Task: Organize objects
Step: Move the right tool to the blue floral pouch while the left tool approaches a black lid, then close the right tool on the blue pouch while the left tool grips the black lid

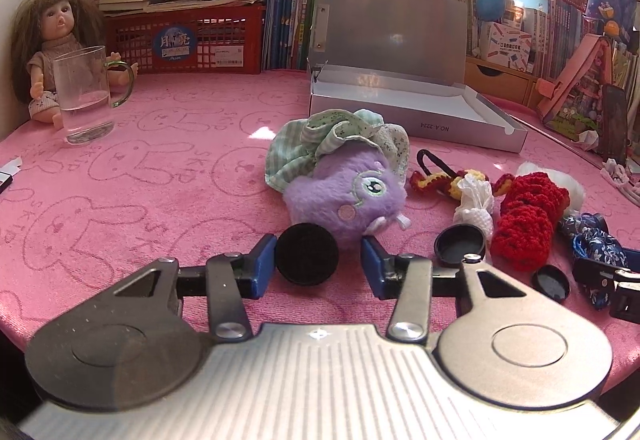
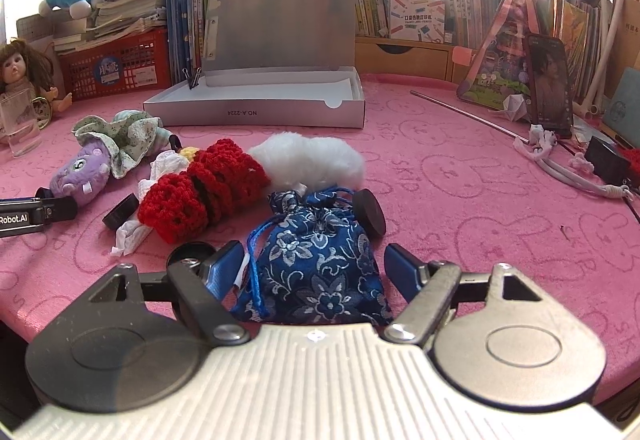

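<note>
Left wrist view: the left gripper [image 1: 318, 266] straddles a black disc [image 1: 307, 254] on the pink cloth [image 1: 140, 180], just before the purple plush toy [image 1: 344, 204].
Left jaws: the left pad touches the disc, the right pad stands clear of it, so no clamp yet.
Step in hand: picking up, I judge; the silver box [image 1: 404, 112] waits open behind.
Next move: finish the squeeze, lift, carry to the box.
Count here: three black discs or caps, one red crochet piece [image 1: 528, 224], one glass mug [image 1: 84, 96], one doll [image 1: 52, 44].

Right wrist view: the right gripper [image 2: 314, 266] brackets the blue floral pouch [image 2: 316, 268].
Right jaws: apart, a pad on either side of the pouch, contact unclear.
Pouch: flat on the cloth, a black disc [image 2: 370, 212] against its top.
Next move: close on the pouch.
Count here: one pouch, one white fluffy ball [image 2: 308, 160], one box [image 2: 256, 108].
</note>
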The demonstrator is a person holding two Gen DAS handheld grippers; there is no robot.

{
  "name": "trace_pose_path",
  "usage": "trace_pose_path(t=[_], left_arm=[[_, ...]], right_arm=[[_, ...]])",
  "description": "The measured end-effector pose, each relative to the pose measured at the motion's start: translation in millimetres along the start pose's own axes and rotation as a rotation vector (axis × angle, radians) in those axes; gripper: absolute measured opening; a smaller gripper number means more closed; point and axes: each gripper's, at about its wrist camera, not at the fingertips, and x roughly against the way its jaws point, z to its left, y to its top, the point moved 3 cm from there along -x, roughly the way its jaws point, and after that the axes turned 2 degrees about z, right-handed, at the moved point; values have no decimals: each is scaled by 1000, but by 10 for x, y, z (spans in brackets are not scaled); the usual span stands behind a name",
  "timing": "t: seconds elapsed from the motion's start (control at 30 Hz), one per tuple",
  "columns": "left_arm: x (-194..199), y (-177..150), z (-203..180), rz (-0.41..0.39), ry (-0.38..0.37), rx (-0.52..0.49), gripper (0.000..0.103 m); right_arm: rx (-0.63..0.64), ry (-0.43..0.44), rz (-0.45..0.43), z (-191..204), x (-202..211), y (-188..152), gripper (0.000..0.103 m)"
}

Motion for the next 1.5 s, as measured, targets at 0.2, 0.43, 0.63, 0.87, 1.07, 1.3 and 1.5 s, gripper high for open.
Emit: trace_pose_path(t=[0.2,0.43,0.63,0.87,1.07,1.3,1.5], left_arm=[[12,-12,-16,3,-10,-3,43],[1,-50,-69,-3,19,-45,43],[-3,-51,-86,-4,21,-49,43],[36,-21,-75,-10,6,-25,39],[16,-27,-78,-1,9,-27,39],[4,-35,-88,-5,15,-38,39],[8,-23,-87,-10,10,-24,38]], right_arm=[[-11,8,9,1,0,1,81],[-12,9,16,9,-14,2,79],[-18,12,17,7,-10,-5,73],[-28,16,12,7,25,17,66],[-27,-5,12,-5,0,13,74],[-36,-23,7,-4,-87,33,78],[-17,-34,-2,21,-131,30,74]])
